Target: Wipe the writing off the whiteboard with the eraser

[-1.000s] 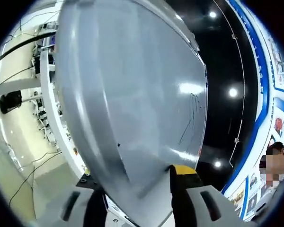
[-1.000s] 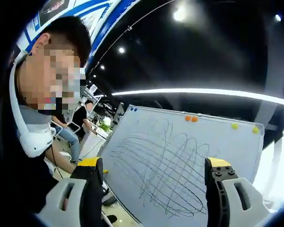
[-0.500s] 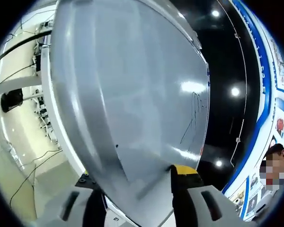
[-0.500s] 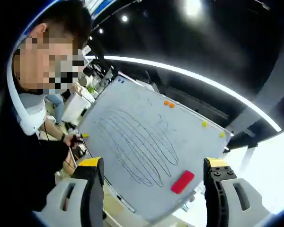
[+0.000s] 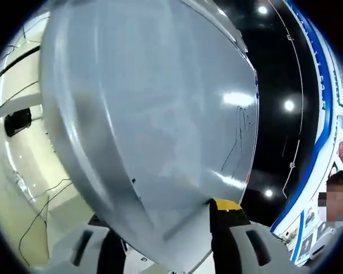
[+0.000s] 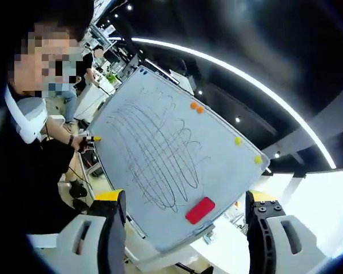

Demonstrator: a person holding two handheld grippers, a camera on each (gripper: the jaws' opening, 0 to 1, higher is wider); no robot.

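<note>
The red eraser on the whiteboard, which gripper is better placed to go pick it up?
Right. The right gripper is open and faces the eraser, which sits between its jaws' lines. The left gripper is clamped on the whiteboard's edge, steadying it.

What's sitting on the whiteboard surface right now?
On the whiteboard: looping scribbles, a red eraser near its lower edge, two orange magnets and two yellow ones along the top edge. Anything behind the board is hidden.

Big white framed whiteboard (image 6: 160, 171) w/ dark looping scribbles (image 6: 154, 160). Red rectangular eraser (image 6: 200, 210) sits on its face near lower edge; orange (image 6: 196, 107) & yellow round magnets (image 6: 238, 140) along top.
</note>
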